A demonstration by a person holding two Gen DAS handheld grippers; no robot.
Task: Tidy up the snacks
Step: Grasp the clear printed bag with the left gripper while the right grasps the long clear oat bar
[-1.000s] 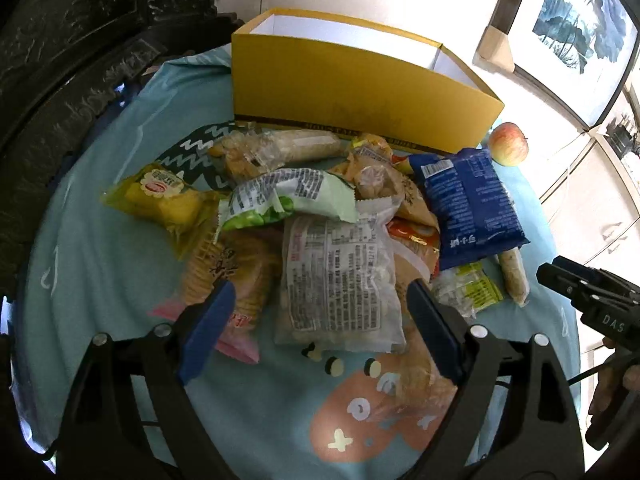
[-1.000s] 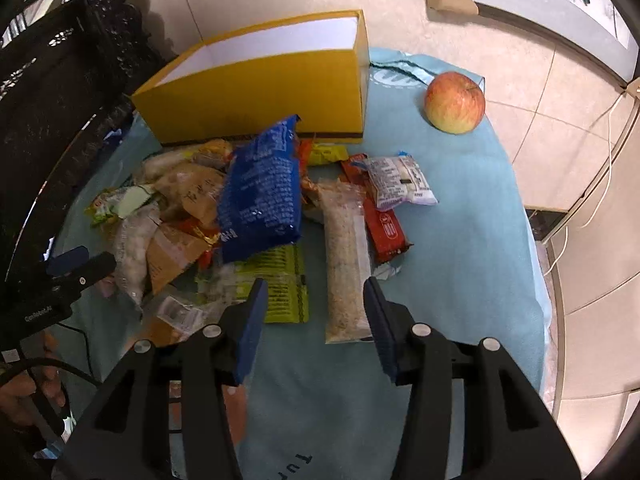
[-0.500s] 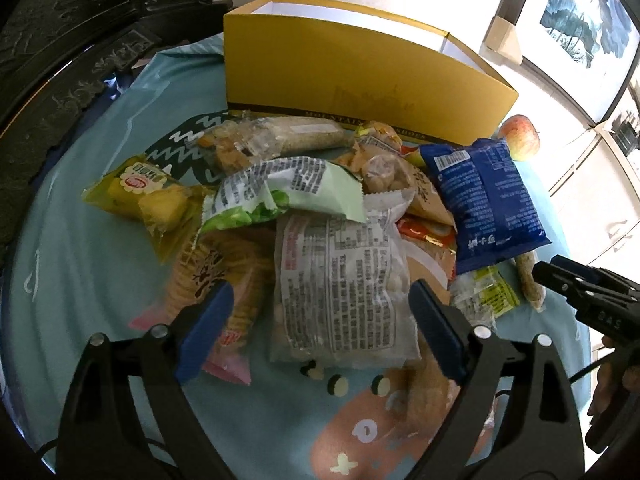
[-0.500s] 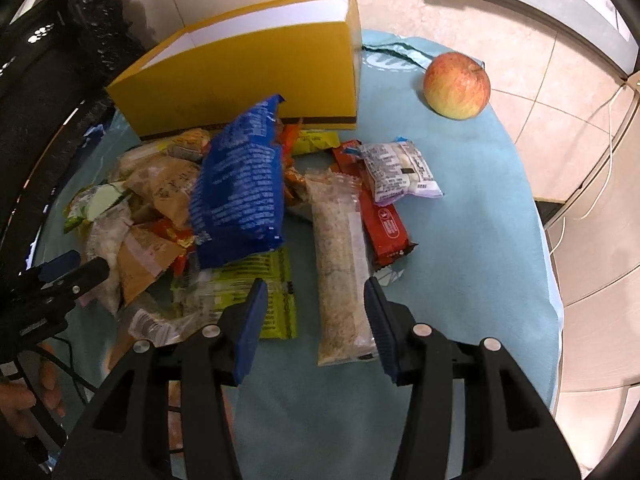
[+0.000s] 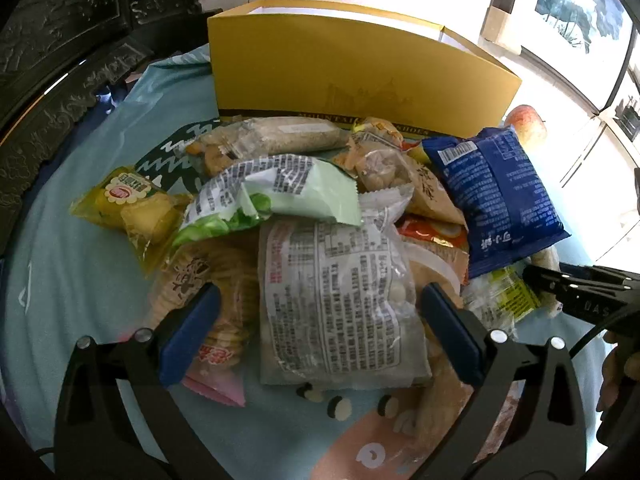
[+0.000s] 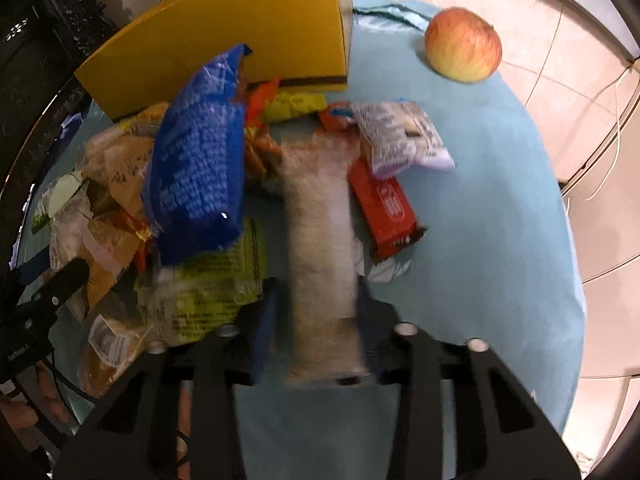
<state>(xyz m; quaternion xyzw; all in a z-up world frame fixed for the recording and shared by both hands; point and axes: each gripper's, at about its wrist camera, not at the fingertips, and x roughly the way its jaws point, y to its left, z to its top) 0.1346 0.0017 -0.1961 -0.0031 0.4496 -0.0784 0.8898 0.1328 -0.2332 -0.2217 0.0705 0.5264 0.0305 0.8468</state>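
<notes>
A pile of snack packets lies on a teal cloth in front of a yellow box (image 5: 360, 68). My left gripper (image 5: 320, 328) is open, its jaws on either side of a clear packet with a printed label (image 5: 336, 300). My right gripper (image 6: 316, 312) has its jaws around the near end of a long oat bar packet (image 6: 320, 216), which is blurred; the jaws look close to its sides. A blue packet (image 6: 196, 184) leans on the pile to the left; it also shows in the left wrist view (image 5: 500, 196).
An apple (image 6: 464, 44) sits at the far right by the table edge. A red bar (image 6: 384, 208) and a white-purple packet (image 6: 404, 136) lie right of the oat bar. A yellow packet (image 5: 128, 208) lies at the pile's left. Dark carved furniture (image 5: 60, 40) stands behind.
Both grippers moved forward toward the pile. The right gripper's jaws narrowed and now enclose the near end of the oat bar. The left gripper stays open.
</notes>
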